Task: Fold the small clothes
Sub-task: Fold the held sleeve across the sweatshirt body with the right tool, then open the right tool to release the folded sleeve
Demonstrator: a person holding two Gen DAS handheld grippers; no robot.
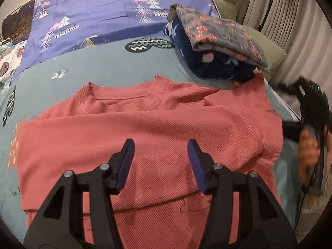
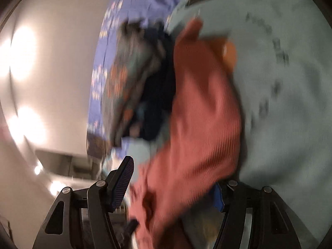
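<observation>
Your left gripper [image 1: 160, 147] hovers with its 2 jaws apart and empty above the coral shirt [image 1: 149, 128], which lies spread flat on the teal bedsheet [image 1: 116, 64]. Your right gripper [image 2: 172, 178], blurred, stands open with shirt fabric loose between its jaws. Folded clothes [image 1: 215, 47] are stacked beyond the shirt's right shoulder.

text: "VINTAGE" | on: purple tree-print sheet [image 1: 116, 10] | upside down, printed twice
</observation>
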